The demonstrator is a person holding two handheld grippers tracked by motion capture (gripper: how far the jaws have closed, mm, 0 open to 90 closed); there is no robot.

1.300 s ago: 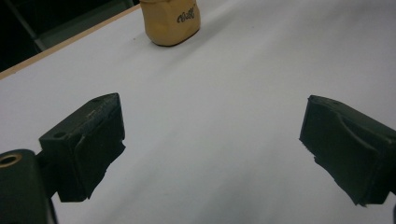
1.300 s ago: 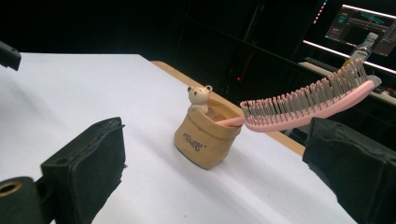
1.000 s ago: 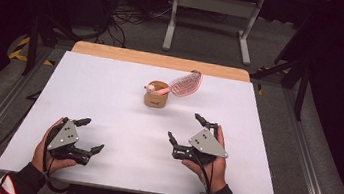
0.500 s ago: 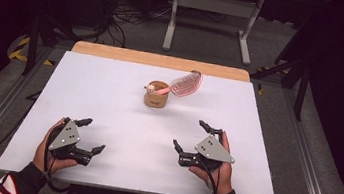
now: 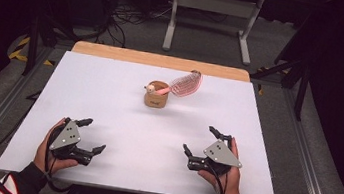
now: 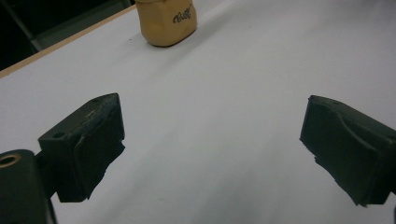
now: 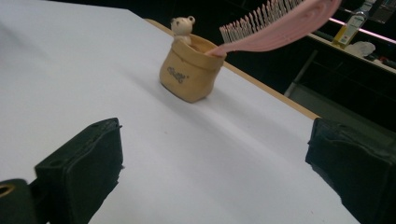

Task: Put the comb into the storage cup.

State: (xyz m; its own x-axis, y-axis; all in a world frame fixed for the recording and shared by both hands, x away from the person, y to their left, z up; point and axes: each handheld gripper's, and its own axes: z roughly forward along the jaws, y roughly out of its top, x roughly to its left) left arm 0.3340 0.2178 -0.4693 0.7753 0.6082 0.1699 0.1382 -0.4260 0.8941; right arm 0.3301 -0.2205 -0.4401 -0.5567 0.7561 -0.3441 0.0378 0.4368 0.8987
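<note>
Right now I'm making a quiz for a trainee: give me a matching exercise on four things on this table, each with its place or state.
Things:
1. tan holder
2. pink hairbrush
3. left gripper
4. right gripper

Places or states:
a. open, near the table's front right
b. handle in the holder, head sticking out
c. open, near the table's front left
d. upright, toward the table's far middle

Pairs: 1-d, 2-b, 3-c, 4-a

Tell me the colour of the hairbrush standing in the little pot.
Pink: the hairbrush has a pink handle and pink bristles, clearest in the right gripper view, leaning out of the tan pot.
</note>
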